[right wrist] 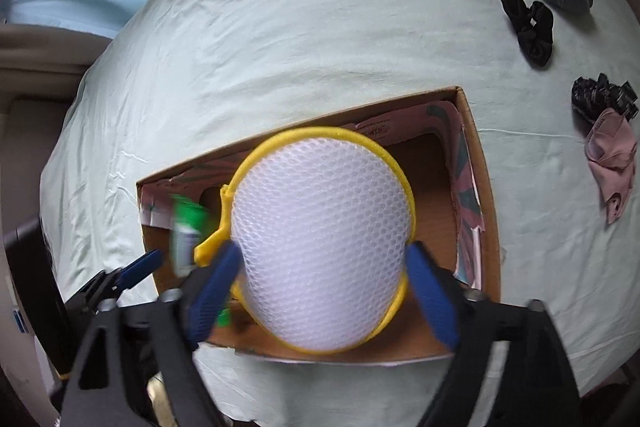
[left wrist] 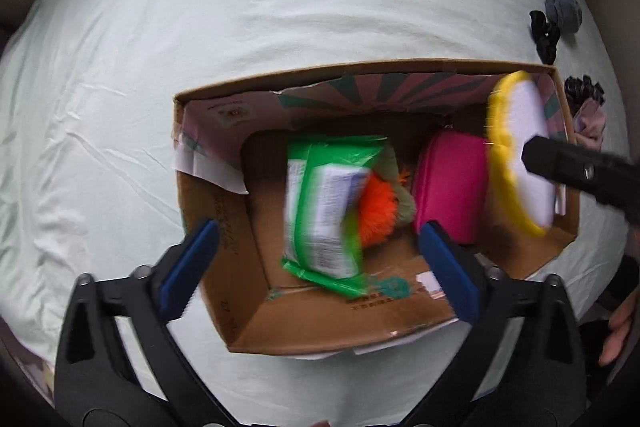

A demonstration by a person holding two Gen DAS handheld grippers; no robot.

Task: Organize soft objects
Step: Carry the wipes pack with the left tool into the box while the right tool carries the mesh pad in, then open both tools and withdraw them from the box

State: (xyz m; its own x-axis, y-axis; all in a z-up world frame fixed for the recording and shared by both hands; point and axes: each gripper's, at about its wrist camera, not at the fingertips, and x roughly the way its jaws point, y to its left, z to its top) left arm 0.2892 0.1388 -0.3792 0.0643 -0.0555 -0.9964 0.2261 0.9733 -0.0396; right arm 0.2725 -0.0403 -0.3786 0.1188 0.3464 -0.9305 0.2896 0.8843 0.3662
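Two claws sit apart over the cardboard box (left wrist: pixel 240 323) on the bed (left wrist: pixel 280 7), neither clamping. Left claw (left wrist: pixel 316 271) hangs above the blurred green wipes pack (left wrist: pixel 328 203), prob. dropping inside. Right claw (right wrist: pixel 324 291) flanks the yellow-rimmed mesh bag (right wrist: pixel 320 239), pads not pressing. Risk: bag is over the box's near wall, so it could tip out onto the sheet. Scrunchies (right wrist: pixel 528 27) remain outside.
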